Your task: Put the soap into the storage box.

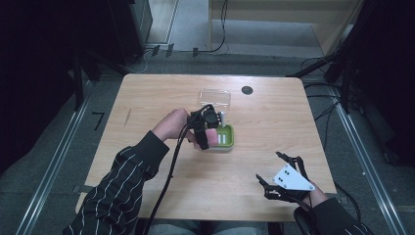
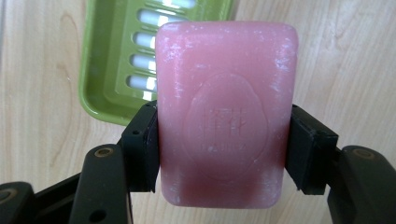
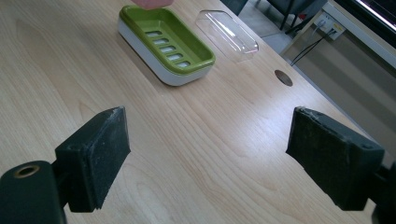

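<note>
Colours and patterns of the objects on the table.
Pink soap bar (image 2: 226, 112) with whitish scuffs; green soap dish (image 3: 164, 43) on a white base; clear lid (image 3: 226, 30); pale wood-grain table (image 3: 210, 154); black sleeve (image 1: 120, 188) with thin white stripes.

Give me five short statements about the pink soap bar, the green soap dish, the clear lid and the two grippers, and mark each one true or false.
1. The left gripper is clamped on the pink rectangular soap bar. True.
2. The pink soap bar already lies in the green slotted plastic soap dish. False: it is held above the dish's edge, between the jaws.
3. The right gripper holds the clear plastic lid. False: its jaws are open and empty, over bare wooden table.
4. The clear lid lies on the table beside the green dish. True.
5. The green dish has a white base. True.
</note>
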Available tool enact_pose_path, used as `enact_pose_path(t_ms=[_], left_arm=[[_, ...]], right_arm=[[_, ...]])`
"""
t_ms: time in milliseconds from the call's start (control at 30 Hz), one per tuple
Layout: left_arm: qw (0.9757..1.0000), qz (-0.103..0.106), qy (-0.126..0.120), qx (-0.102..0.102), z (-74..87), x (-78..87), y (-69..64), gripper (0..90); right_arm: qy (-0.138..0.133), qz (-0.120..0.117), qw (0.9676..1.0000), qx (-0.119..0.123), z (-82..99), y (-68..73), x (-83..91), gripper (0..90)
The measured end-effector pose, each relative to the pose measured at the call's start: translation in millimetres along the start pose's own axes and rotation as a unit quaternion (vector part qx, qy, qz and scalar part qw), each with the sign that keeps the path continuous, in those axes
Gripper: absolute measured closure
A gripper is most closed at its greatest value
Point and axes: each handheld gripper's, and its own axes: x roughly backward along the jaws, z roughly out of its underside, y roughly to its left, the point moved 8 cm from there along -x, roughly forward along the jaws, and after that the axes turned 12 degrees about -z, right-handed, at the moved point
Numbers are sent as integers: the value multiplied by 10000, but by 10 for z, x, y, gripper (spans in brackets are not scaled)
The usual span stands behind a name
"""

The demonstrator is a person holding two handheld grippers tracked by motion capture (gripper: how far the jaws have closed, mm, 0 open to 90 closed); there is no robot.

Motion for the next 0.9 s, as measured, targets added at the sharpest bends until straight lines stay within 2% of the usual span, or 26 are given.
enact_pose_path(t_ms=[333,533,900], left_arm=[[9999,9,-36,-100,-72,-62,55,386],[9999,31,28,-155,-97,-174,102,386],[9998,49,-6,-181,-148,-303,171,386]], right_arm=[[11,-1,10000,19,5,2,6,133],[18,-18,10000,-1,10,7,8,133],[19,-27,10000,4,13,7,9,133]])
